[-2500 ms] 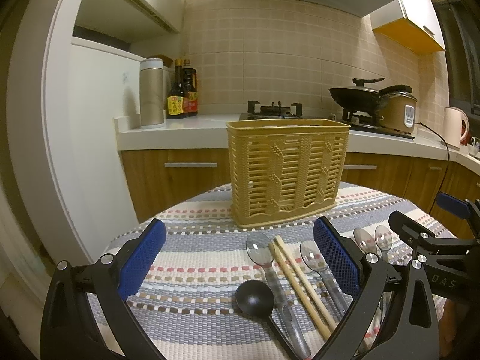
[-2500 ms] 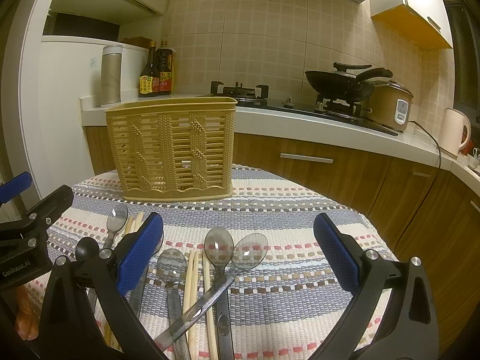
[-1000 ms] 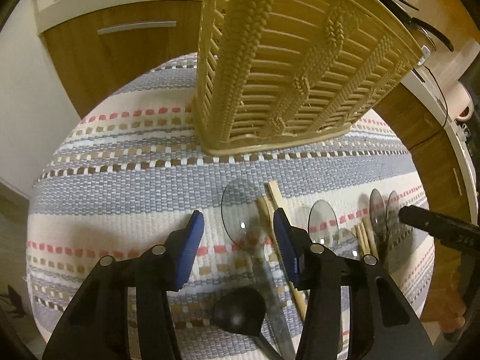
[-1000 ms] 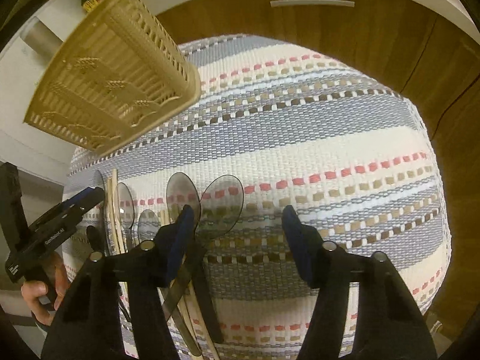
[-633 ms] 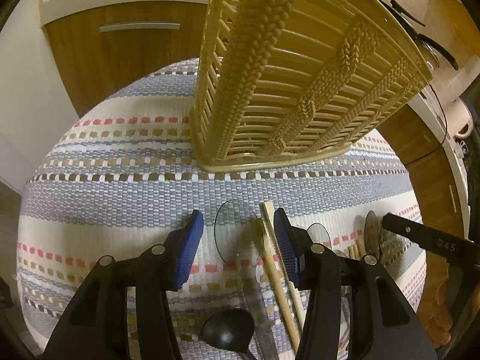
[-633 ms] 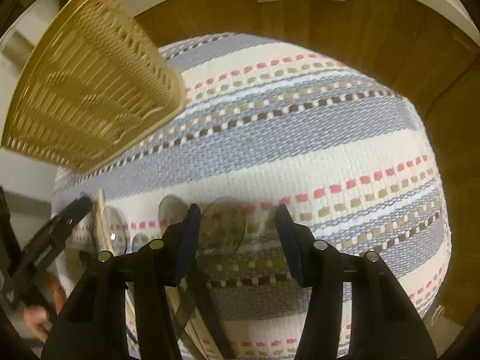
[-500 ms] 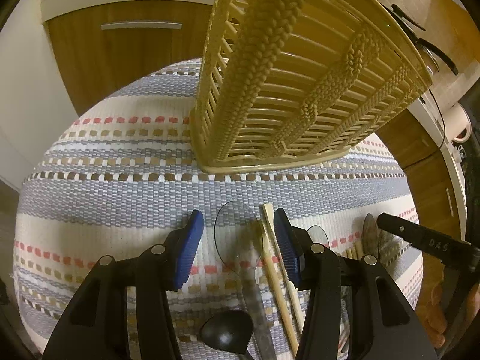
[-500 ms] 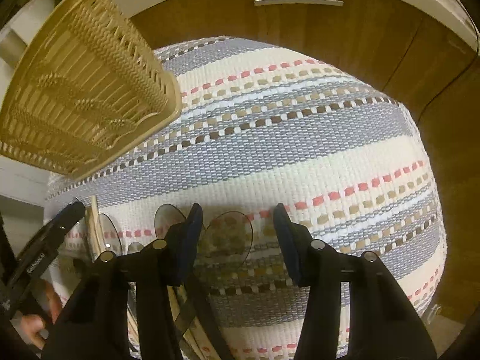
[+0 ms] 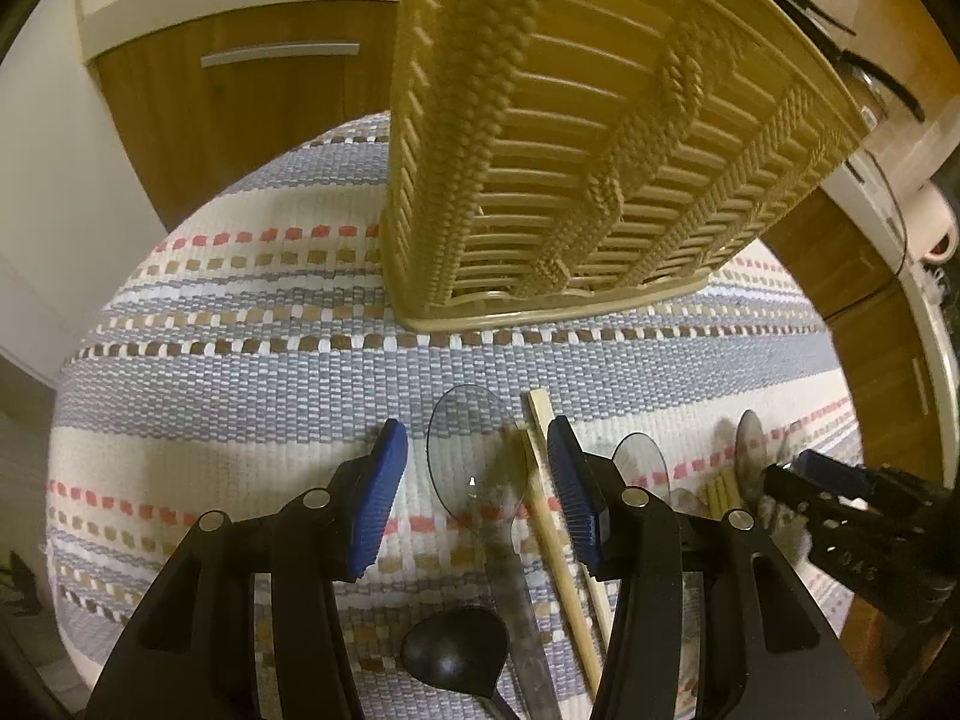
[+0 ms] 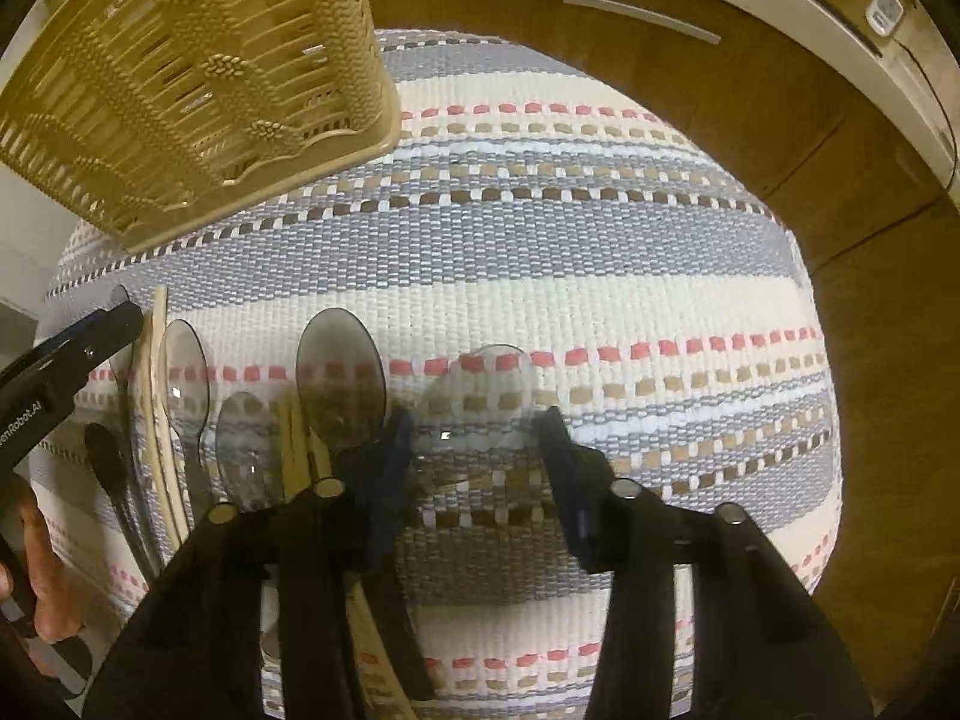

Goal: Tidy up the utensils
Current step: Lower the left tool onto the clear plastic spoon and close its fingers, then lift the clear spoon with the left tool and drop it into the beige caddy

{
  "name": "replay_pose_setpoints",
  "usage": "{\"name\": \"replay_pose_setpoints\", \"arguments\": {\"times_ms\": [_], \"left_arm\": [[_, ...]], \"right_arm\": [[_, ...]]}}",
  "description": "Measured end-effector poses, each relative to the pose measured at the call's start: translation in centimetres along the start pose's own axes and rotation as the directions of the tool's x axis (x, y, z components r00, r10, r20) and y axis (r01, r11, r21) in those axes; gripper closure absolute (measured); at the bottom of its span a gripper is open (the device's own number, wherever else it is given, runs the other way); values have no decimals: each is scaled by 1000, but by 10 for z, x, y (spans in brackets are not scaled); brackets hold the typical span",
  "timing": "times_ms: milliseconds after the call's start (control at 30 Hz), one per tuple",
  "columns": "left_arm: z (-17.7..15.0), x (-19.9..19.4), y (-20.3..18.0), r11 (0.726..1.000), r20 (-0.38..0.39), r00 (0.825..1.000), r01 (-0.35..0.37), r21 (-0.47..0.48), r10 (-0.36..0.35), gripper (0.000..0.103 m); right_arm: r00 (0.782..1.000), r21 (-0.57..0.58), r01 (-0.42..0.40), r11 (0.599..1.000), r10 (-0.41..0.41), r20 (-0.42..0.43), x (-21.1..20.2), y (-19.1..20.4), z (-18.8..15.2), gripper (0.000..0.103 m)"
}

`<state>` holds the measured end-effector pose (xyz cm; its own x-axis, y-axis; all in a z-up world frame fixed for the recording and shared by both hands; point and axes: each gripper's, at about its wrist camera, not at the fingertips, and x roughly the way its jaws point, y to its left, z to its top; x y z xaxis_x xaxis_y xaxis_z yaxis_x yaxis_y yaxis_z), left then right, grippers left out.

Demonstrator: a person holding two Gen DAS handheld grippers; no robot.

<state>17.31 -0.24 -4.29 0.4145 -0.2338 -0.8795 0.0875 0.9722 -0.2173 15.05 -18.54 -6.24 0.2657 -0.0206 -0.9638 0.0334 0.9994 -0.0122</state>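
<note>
Both grippers have dropped toward the striped woven table. The right gripper (image 10: pixel 477 450), jaws just closing, straddles a clear plastic spoon (image 10: pixel 480 399) without gripping. The left gripper (image 9: pixel 477 492) hangs half-open over another clear spoon (image 9: pixel 474 456) and pale wooden chopsticks (image 9: pixel 549 516).

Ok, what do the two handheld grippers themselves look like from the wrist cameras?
The left gripper and right gripper match: black plastic frames, two fingers each faced with ribbed blue pads, and round silver pins at the pivots. White lettering runs along the side of each frame, only partly readable. No cables show. A bare hand is partly visible at the edge; no sleeve is in view.
</note>
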Motion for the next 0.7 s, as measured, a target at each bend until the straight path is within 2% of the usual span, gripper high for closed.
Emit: {"name": "replay_pose_setpoints", "arguments": {"times_ms": [133, 200, 233, 367, 500, 567, 667, 700], "left_arm": [[-1, 3, -12, 999, 3, 999, -47, 16, 47, 56], [-3, 3, -19, 994, 15, 994, -105, 38, 104, 66], [-5, 3, -21, 993, 22, 994, -107, 44, 106, 71], [-7, 2, -21, 998, 36, 997, -63, 25, 62, 71], [-13, -13, -12, 1000, 100, 995, 14, -7, -13, 72], [-16, -24, -10, 999, 139, 989, 44, -9, -42, 72], [-23, -47, -13, 996, 220, 972, 84, 8, -84, 72], [-26, -58, -15, 994, 255, 961, 105, 18, -106, 72]], "right_arm": [[1000, -24, -2, 1000, 2, 9, -1, 0, 0, 69], [1000, -28, -12, 1000, 12, 16, -2, -12, -17, 70], [1000, -28, -16, 999, 17, 18, -8, -10, -22, 71], [998, -30, -31, 999, 33, 51, -10, -17, -28, 72], [992, -44, -67, 997, 72, 103, -25, -26, -35, 73], [986, -59, -84, 995, 92, 141, -36, -26, -37, 73], [972, -85, -96, 992, 112, 205, -69, -35, -44, 73], [965, -94, -110, 989, 129, 228, -75, -37, -46, 73]]}}
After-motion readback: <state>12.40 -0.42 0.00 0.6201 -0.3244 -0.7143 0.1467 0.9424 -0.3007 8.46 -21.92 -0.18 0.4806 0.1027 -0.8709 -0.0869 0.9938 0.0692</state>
